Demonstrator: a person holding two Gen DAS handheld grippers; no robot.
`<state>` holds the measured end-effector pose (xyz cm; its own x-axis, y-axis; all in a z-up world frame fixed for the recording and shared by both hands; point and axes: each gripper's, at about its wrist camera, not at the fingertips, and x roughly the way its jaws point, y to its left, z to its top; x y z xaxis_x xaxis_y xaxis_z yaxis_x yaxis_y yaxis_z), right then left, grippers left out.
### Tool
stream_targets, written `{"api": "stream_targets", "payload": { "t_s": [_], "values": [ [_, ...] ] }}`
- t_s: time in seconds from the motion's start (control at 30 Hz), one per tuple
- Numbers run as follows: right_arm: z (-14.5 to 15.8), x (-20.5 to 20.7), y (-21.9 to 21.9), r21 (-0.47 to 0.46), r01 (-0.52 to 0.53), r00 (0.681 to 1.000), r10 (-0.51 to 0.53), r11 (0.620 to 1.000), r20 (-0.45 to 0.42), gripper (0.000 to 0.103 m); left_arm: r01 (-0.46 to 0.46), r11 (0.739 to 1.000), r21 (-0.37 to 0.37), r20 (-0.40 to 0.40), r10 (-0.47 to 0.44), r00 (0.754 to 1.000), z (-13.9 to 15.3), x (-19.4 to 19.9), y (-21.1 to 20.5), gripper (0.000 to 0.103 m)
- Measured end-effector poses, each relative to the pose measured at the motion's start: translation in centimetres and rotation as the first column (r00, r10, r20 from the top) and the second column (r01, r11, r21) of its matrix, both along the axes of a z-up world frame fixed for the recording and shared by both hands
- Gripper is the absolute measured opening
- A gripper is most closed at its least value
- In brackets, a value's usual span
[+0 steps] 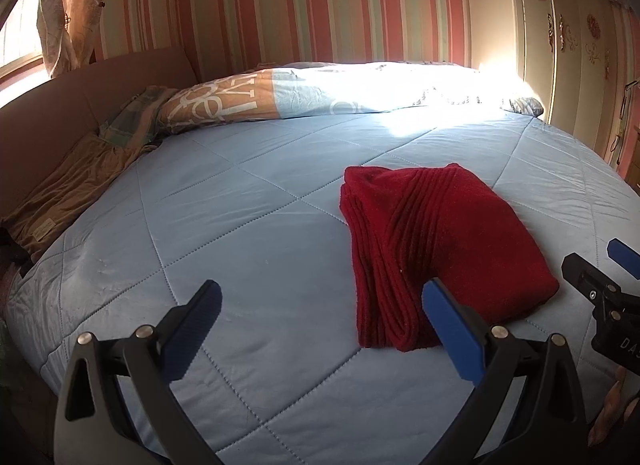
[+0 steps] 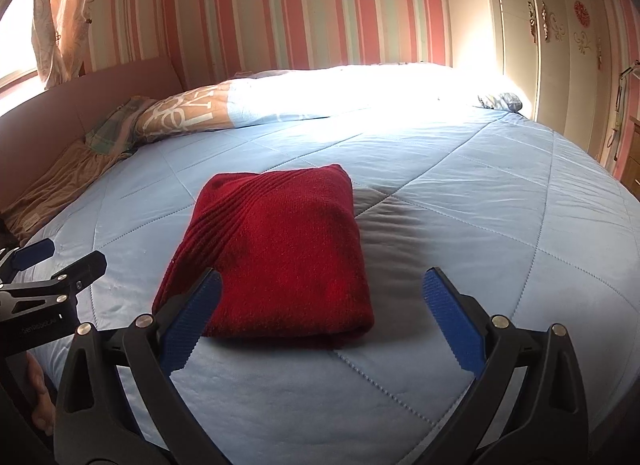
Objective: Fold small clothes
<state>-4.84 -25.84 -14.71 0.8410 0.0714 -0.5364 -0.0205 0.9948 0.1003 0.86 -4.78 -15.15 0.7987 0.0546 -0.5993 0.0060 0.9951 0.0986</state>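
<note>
Both grippers, left (image 1: 322, 297) and right (image 2: 322, 289), gape empty; a careless nudge could unfold the garment (image 2: 276, 253) on the bed (image 2: 480, 225)

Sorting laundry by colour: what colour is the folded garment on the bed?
Dark red; the folded garment shows best in the right wrist view.

Left hand-held gripper (image 1: 322, 307): jaws spread wide, nothing between them. Right hand-held gripper (image 2: 322, 297): same, wide apart and holding nothing. Both side by side, pointing forward.
</note>
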Motion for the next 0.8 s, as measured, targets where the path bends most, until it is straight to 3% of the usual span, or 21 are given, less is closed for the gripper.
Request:
{"api": "stream_targets", "payload": {
  "t_s": [0.57, 0.8],
  "values": [
    [2.3, -1.9, 1.1, -0.017, 0.018, 0.999, -0.018, 1.000, 0.026, 0.100, -0.013, 0.999, 0.049, 0.078, 0.009, 0.997, 2.3, -2.0, 0.1, 0.101],
    [2.9, -2.4, 1.4, -0.029, 0.018, 0.999, -0.017, 0.999, 0.038, 0.100, -0.045, 0.999, 0.023, 0.093, 0.042, 0.995, 3.0, -2.1, 1.2, 0.101]
  ]
}}
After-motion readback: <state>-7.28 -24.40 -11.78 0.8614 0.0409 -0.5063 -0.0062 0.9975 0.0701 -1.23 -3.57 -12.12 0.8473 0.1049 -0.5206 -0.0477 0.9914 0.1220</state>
